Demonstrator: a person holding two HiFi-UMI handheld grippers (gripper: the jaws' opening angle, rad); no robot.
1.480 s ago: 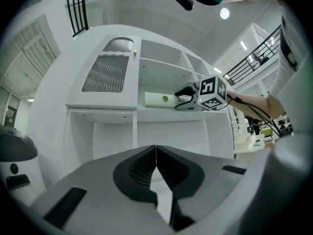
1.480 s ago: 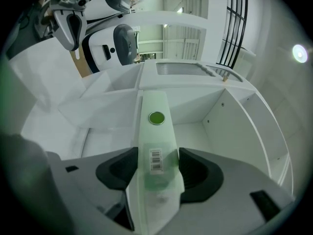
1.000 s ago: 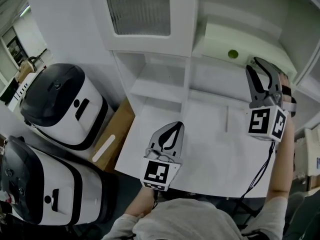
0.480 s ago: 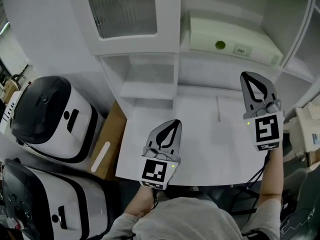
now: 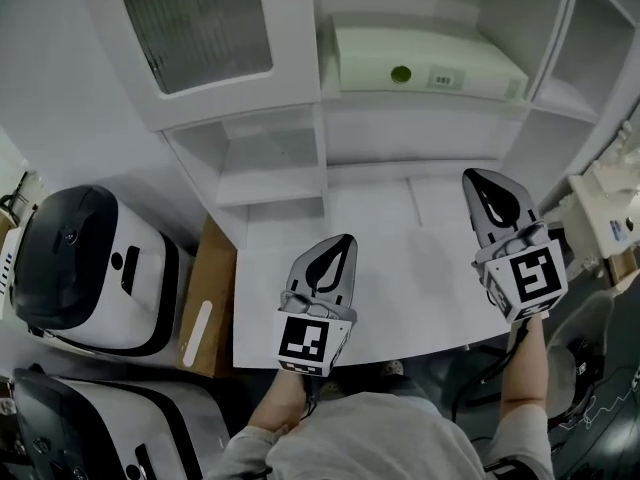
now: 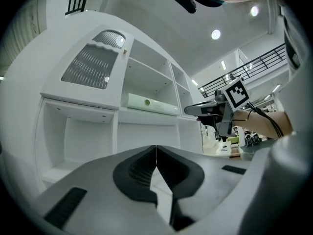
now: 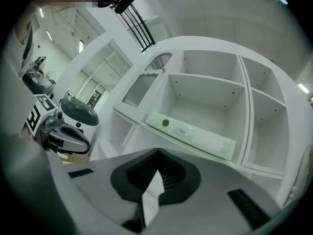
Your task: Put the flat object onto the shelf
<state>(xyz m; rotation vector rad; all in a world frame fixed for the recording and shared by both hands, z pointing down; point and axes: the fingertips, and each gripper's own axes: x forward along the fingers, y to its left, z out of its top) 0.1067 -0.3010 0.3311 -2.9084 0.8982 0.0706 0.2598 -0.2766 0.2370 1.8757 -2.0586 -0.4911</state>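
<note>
Withdrawn right tongs [image 5: 480, 180], shut, hang well apart from shelved flat object [image 5: 425, 63].

No word, brand or number is reading clearly anywhere. The flat box [image 5: 425, 63] lying on the shelf [image 5: 430, 103] is carrying a small white sticker [image 5: 446, 80] with dark bars, barcode-like. Its print is showing too small to make out in the head view and in the right gripper view. Beside the sticker, a round green mark [image 5: 401, 72] is showing no lettering. The cube behind the left tongs [image 5: 346, 240] is displaying a black-and-white square marker [image 5: 305, 341], pattern only, no characters. The cube behind the right tongs [image 5: 470, 176] is displaying a second square marker [image 5: 527, 278], likewise pattern only; the left gripper view is catching it as well.
</note>
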